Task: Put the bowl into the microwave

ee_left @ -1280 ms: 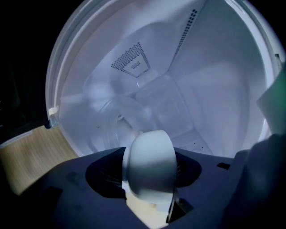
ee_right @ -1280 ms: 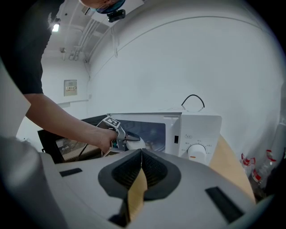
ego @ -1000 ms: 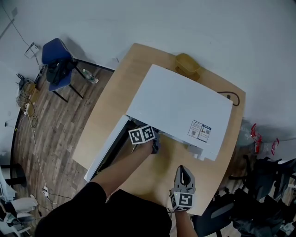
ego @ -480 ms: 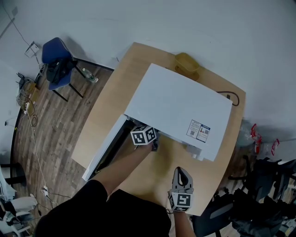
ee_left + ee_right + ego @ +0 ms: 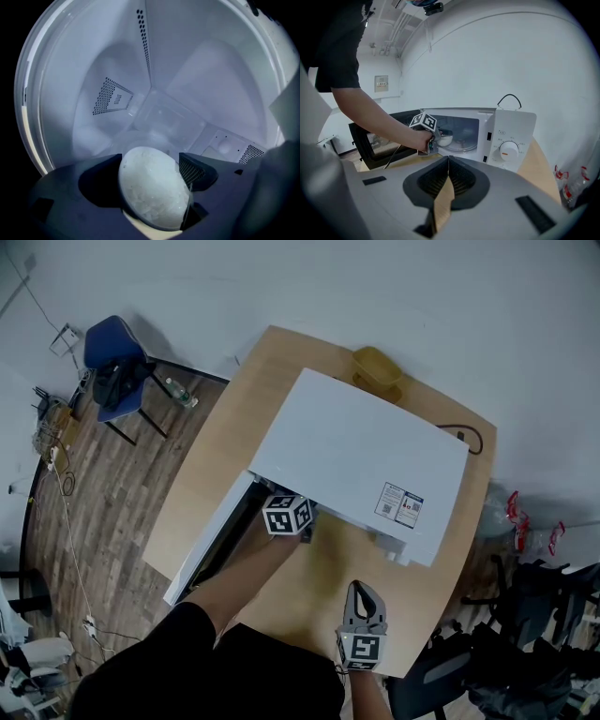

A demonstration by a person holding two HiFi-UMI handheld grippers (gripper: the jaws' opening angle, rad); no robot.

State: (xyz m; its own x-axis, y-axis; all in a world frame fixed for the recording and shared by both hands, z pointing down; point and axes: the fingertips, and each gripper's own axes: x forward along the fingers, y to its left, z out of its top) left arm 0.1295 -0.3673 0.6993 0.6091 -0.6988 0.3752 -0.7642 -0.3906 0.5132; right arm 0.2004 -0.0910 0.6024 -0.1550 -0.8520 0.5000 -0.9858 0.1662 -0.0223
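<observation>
Head cam overhead; all see microwave [image 5: 361, 465].

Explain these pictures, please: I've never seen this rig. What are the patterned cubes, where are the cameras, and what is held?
No robot here: a person holds a two-jaw gripper in each hand; the marker cubes are parts of those grippers. The head view looks down from the person's head on a light wooden table carrying a white microwave oven with its door open and a yellow container behind it. Each gripper view looks along that gripper's jaws. The left gripper reaches into the oven; its jaws have just been opening, with the pale round bowl between them. The right gripper is shut and empty.
</observation>
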